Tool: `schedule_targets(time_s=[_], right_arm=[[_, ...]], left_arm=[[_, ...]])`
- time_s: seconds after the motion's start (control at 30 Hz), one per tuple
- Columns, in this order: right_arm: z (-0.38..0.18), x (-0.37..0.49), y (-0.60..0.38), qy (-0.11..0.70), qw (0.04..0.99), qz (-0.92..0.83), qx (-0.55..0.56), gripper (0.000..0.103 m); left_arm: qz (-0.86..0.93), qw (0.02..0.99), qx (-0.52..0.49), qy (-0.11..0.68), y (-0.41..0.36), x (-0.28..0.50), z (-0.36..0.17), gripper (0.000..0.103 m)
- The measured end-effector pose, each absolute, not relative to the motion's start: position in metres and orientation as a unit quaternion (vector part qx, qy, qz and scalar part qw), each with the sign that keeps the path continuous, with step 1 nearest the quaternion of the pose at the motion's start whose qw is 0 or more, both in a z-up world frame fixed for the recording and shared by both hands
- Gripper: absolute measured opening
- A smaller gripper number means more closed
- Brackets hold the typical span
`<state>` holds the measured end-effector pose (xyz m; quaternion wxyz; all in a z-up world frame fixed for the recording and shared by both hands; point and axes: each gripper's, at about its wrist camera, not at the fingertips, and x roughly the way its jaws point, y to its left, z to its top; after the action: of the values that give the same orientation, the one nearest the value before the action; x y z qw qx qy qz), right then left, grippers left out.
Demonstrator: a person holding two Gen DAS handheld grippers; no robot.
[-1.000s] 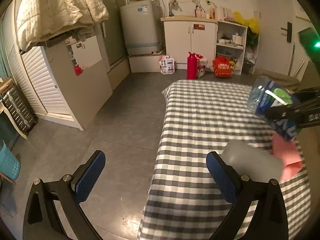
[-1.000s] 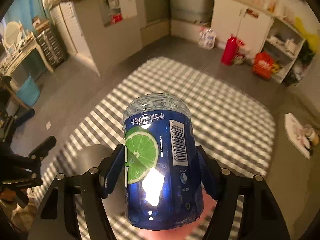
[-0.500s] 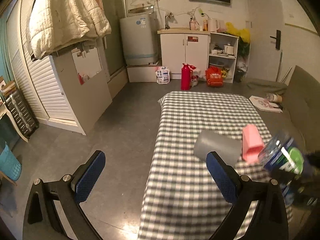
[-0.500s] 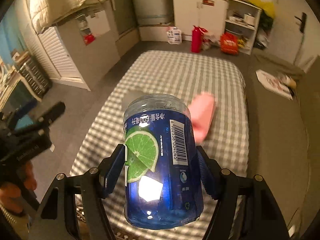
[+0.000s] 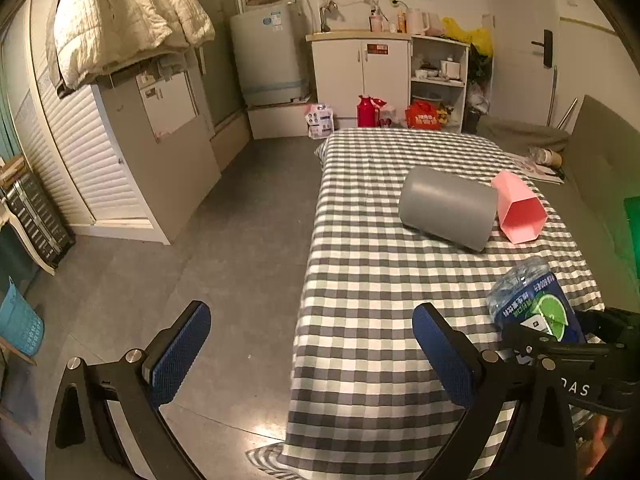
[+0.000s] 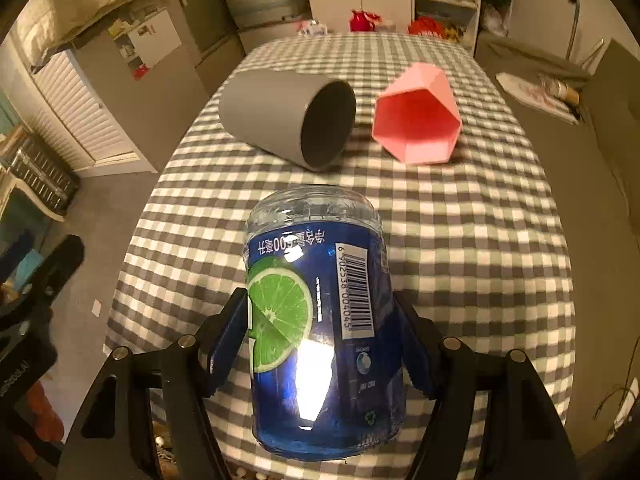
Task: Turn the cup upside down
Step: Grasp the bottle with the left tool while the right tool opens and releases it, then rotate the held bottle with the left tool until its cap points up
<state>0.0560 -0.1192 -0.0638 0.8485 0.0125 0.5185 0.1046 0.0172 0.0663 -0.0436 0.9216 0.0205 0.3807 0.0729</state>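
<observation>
My right gripper (image 6: pixel 320 308) is shut on a blue plastic cup (image 6: pixel 320 320) with a lime label. Its clear end points away from the camera and its printed text reads upside down. It hangs tilted just above the near part of the checked tablecloth (image 6: pixel 460 220). In the left wrist view the same blue cup (image 5: pixel 532 304) and right gripper (image 5: pixel 560 344) show at the lower right. My left gripper (image 5: pixel 308 320) is open and holds nothing, straddling the table's left edge, one finger over the floor.
A grey cup (image 6: pixel 280 116) lies on its side mid-table, mouth toward the right wrist camera. Beside it lies a pink hexagonal cup (image 6: pixel 416 120). Both appear in the left wrist view, grey cup (image 5: pixel 448 212) and pink cup (image 5: pixel 518 208). Cabinets and a sofa surround the table.
My right gripper has drawn back toward the table's near end with the blue cup, so the grey and pink cups now lie ahead of it. The left gripper stays open.
</observation>
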Motion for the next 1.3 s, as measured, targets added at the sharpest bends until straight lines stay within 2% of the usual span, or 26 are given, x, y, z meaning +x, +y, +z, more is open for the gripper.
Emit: schedule_targets(time_s=[0.1,0.17,0.33,0.7,0.97,1.3], right_arm=[[-0.063,0.055,-0.12,0.507,0.854,0.111,0.015,0.075],[-0.061,0.054,-0.126,0.507,0.854,0.111,0.025,0.095],[-0.027,0.041,-0.151,0.478,0.87,0.114,0.039,0.095],[0.019,0.006,-0.225,0.417,0.905,0.047,-0.064,0.095],[-0.005,0.004,-0.259,0.435,0.898,0.045,-0.04,0.095],[-0.038,0.023,-0.276,0.461,0.887,0.03,-0.017,0.095]], left_arm=[[0.068,0.92,0.009,0.385,0.064,0.019,-0.048,0.103],[0.068,0.919,0.001,0.387,0.061,0.02,-0.046,0.103],[0.076,0.915,-0.023,0.396,0.05,0.021,-0.038,0.103],[0.047,0.907,-0.021,0.419,-0.021,0.02,-0.016,0.103],[0.031,0.883,0.018,0.469,-0.079,0.054,-0.032,0.103],[0.027,0.858,-0.014,0.513,-0.087,0.091,-0.069,0.102]])
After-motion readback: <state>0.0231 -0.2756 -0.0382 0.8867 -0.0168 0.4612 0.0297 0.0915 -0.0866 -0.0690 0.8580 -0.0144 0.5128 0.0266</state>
